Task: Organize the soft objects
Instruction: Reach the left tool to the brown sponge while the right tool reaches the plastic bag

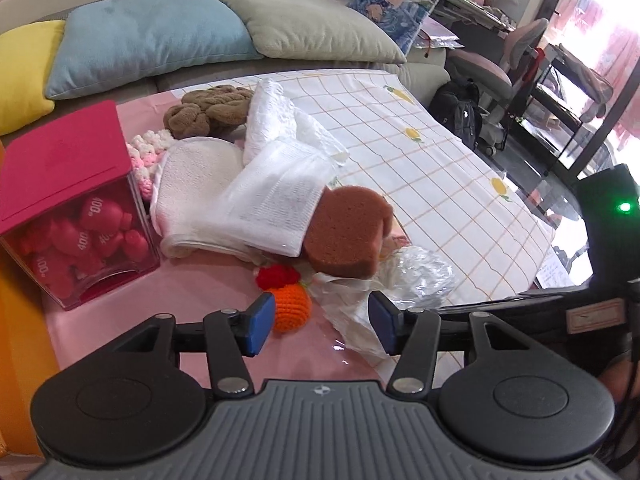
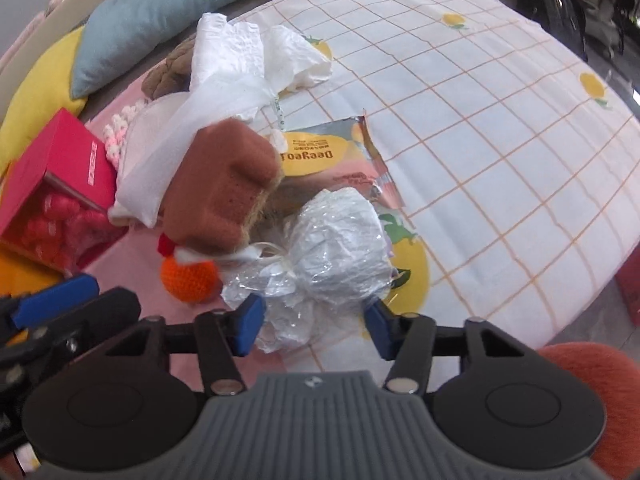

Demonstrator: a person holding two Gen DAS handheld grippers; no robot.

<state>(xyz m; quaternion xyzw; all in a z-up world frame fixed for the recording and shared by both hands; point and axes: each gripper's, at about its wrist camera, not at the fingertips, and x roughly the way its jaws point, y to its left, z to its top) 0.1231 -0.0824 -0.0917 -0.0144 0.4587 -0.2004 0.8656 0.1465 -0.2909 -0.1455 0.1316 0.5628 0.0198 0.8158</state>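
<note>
A heap of soft things lies on the table. A brown sponge (image 1: 346, 230) (image 2: 224, 186) leans on a white mesh cloth (image 1: 272, 196) (image 2: 184, 136). An orange crochet ball (image 1: 290, 308) (image 2: 190, 276) with a red top sits at the front. A crinkled clear plastic bundle (image 1: 416, 276) (image 2: 340, 246) lies to its right. A brown fuzzy cloth (image 1: 212, 110) (image 2: 168, 68) and a pink-white knit piece (image 1: 144, 152) lie behind. My left gripper (image 1: 320, 322) is open, empty, just short of the orange ball. My right gripper (image 2: 314, 324) is open, empty, at the plastic bundle.
A clear box with a pink lid (image 1: 68, 196) (image 2: 60, 184) holding red items stands at the left. A yellow snack packet (image 2: 320, 156) lies under the heap. A checked tablecloth (image 1: 440, 160) (image 2: 480, 120) covers the table's right. Sofa cushions (image 1: 148, 36) are behind.
</note>
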